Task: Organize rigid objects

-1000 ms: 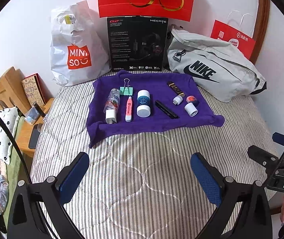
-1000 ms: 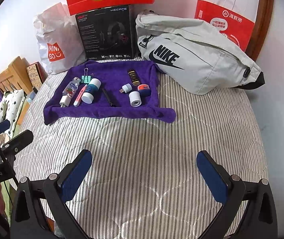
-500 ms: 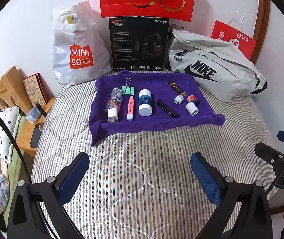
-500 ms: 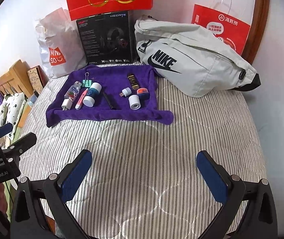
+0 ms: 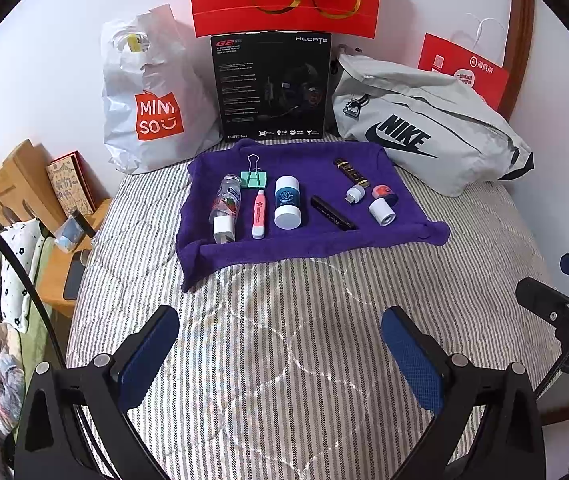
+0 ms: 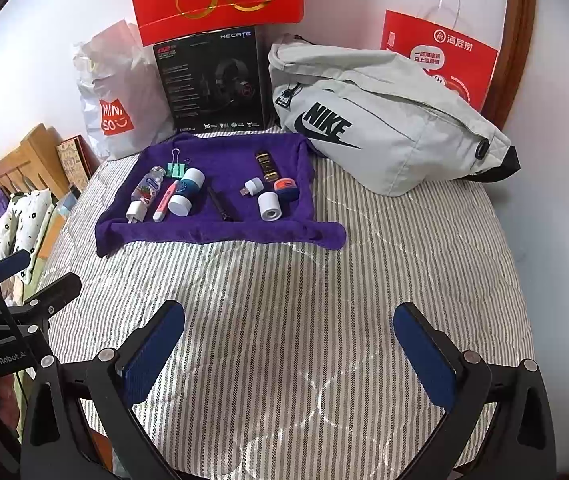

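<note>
A purple towel [image 5: 304, 160] [image 6: 220, 152] lies on the striped bed and carries several small items: a clear bottle [image 5: 226, 200], a green binder clip [image 5: 254, 178], a pink pen [image 5: 259, 214], a blue-and-white tub [image 5: 287, 202] [image 6: 186, 196], a black tube [image 5: 332, 212], a brown stick [image 5: 350, 170], a small white plug [image 5: 354, 193] and a white roll [image 5: 381, 213] [image 6: 269, 207]. My left gripper [image 5: 280, 356] hovers open over the bed in front of the towel, holding nothing. My right gripper [image 6: 290, 354] is open too, nearer the bed's right half.
Against the wall stand a white Miniso bag [image 5: 152, 100], a black headset box [image 5: 270, 84], a grey Nike bag [image 5: 424, 128] [image 6: 380, 120] and red paper bags [image 6: 440, 56]. A wooden bedside stand [image 5: 60, 264] and clothes lie left of the bed.
Both grippers have drifted slightly; the towel and bags sit a bit lower and more central in both views. Both grippers stay open and the items have not moved.
</note>
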The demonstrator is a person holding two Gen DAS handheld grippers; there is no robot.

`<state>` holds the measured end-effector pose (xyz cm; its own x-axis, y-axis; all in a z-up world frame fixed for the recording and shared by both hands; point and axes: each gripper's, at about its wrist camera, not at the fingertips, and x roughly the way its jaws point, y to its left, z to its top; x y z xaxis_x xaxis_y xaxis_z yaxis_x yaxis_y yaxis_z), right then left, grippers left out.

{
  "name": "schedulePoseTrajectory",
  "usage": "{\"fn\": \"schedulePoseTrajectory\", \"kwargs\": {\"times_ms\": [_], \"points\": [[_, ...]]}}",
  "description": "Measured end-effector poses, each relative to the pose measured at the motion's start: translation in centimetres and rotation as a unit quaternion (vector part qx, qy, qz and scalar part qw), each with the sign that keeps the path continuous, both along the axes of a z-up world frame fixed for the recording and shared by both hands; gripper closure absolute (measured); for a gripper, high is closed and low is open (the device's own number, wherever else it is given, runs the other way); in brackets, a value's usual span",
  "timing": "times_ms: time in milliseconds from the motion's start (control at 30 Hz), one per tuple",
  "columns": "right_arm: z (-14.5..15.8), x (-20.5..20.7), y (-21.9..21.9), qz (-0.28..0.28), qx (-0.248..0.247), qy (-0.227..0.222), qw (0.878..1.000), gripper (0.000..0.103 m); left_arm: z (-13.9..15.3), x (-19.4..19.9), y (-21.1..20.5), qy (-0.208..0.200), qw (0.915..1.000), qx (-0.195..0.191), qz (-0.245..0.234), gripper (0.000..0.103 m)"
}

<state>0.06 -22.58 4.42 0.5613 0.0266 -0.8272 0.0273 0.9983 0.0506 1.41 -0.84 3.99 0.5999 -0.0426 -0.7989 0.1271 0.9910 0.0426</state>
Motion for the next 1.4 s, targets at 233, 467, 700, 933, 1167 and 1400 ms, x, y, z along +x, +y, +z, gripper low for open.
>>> {"fn": "schedulePoseTrajectory", "kwargs": {"times_ms": [233, 467, 700, 933, 1167, 1400], "points": [[0.11, -0.20, -0.06, -0.001, 0.000, 0.000, 1.000, 0.000, -0.01, 0.01, -0.12, -0.001, 1.0000, 0.001, 0.000, 0.000], [0.11, -0.34, 0.10, 0.000, 0.000, 0.000, 1.000, 0.000, 0.09, -0.32, -0.12, -0.003, 1.0000, 0.002, 0.002, 0.000], [0.10, -0.48, 0.09, -0.002, -0.003, 0.001, 1.000, 0.000, 0.01, -0.41, -0.06, -0.001, 1.0000, 0.000, 0.003, 0.000], [0.23, -0.77, 0.00, -0.005, -0.001, -0.002, 1.000, 0.000, -0.08, -0.42, 0.00, 0.000, 1.0000, 0.000, 0.004, 0.000], [0.22, -0.73, -0.05, -0.005, -0.002, -0.001, 1.000, 0.000, -0.08, -0.49, -0.08, -0.001, 1.0000, 0.000, 0.004, 0.000], [0.15, -0.63, -0.02, -0.005, -0.002, 0.000, 1.000, 0.000, -0.11, -0.48, -0.09, 0.000, 1.0000, -0.005, 0.003, 0.000]]}}
